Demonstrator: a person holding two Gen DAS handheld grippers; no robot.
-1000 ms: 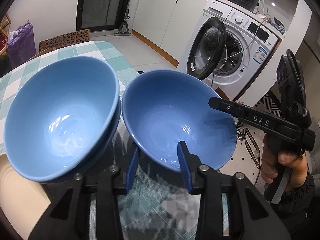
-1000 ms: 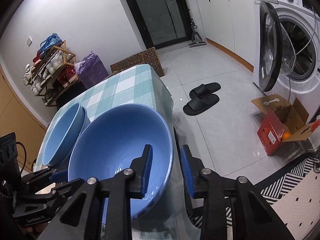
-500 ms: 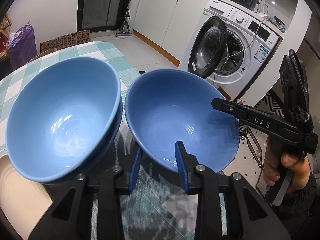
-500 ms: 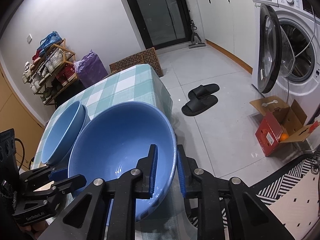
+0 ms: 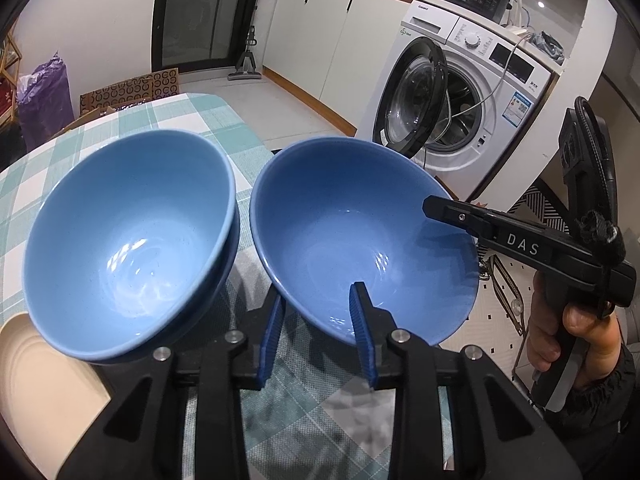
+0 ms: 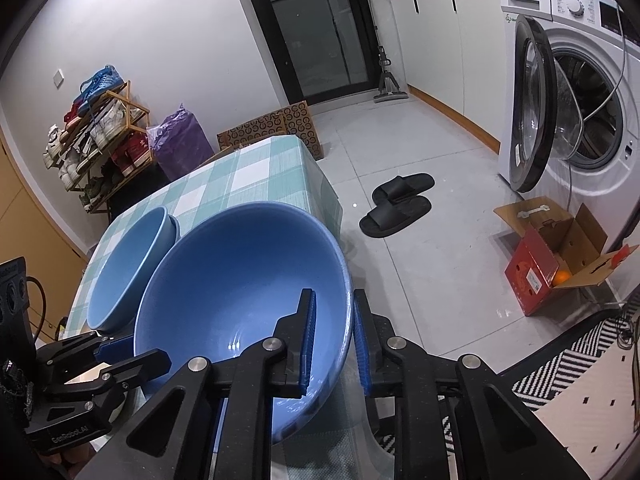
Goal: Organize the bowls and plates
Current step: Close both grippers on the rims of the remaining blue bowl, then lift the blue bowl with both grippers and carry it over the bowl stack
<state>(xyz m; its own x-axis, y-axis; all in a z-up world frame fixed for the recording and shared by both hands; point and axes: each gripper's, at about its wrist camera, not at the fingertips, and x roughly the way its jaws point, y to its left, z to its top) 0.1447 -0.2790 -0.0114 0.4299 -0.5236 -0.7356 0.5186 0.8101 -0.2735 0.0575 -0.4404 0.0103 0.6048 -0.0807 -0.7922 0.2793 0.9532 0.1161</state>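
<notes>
L wrist view, lower left corner: a cream plate [image 5: 36, 368] is lying on the checked bench [image 5: 120, 120], partly under the light blue bowls [image 5: 128, 232]. Those are two, nested, sitting left of centre. Just to their right, rims nearly touching, the dark blue bowl [image 5: 340, 232] is filling mid-frame.

My left gripper [image 5: 316, 292] is reaching in from the bottom edge. Its jaws are straddling the bowl's near wall, one pad outside, one inside, and pinching it as far as I can see. Further right, my right gripper [image 6: 334, 294] is coming in from the frame's right side, carried by a hand [image 5: 576, 332] in a dark sleeve. In the R wrist view its jaws are pressed tight on the bowl's right rim, blue pads either side.

Upper right, bkgd: a washing machine [image 5: 472, 92] is standing with its door open.
</notes>
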